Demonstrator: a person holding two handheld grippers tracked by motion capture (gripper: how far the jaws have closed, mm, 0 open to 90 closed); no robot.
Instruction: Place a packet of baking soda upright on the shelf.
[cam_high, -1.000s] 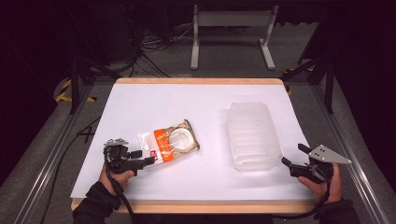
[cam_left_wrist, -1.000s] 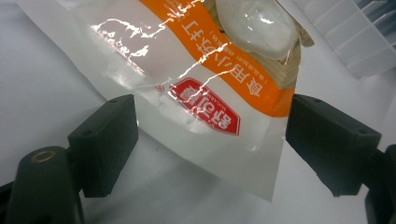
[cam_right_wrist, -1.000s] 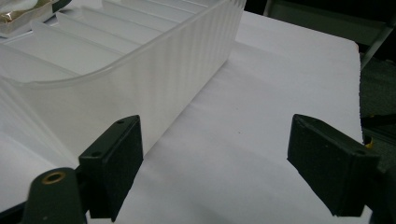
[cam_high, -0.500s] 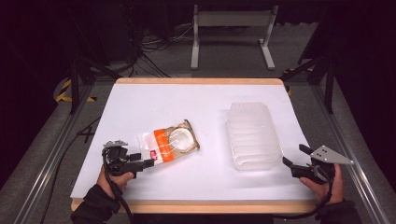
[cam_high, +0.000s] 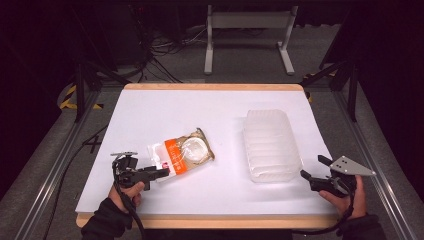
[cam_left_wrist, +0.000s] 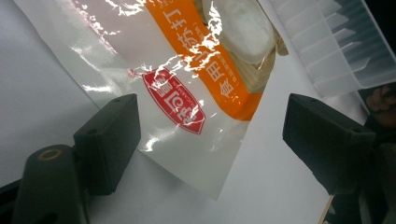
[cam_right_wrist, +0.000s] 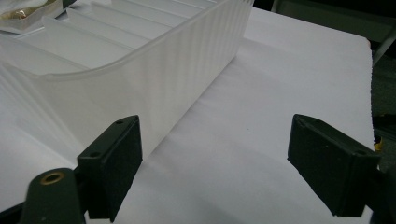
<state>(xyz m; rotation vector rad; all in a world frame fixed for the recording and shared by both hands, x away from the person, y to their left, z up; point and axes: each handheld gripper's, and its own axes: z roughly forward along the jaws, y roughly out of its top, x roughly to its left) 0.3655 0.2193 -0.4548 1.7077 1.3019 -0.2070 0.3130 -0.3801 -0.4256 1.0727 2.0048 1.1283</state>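
A clear plastic bag (cam_high: 182, 152) with an orange band and a round white food item lies flat left of the table's middle. My left gripper (cam_high: 159, 173) is at the bag's near left corner. In the left gripper view it (cam_left_wrist: 210, 126) is open, with the bag's (cam_left_wrist: 187, 70) corner lying between the jaws, untouched by either. A translucent ribbed plastic bin (cam_high: 271, 145) stands at the right. My right gripper (cam_high: 313, 168) is just off its near right corner. In the right gripper view it (cam_right_wrist: 215, 158) is open beside the bin's wall (cam_right_wrist: 140, 65), with bare table between the jaws.
The white table top (cam_high: 215, 110) has a wooden edge at front and back. Metal frame rails (cam_high: 55, 165) run along both sides, with cables on the floor behind. The bin's end (cam_left_wrist: 327, 42) also appears beyond the bag in the left gripper view.
The left gripper has shifted only very slightly by the bag's corner. The right gripper, the bag and the bin have stayed in place.
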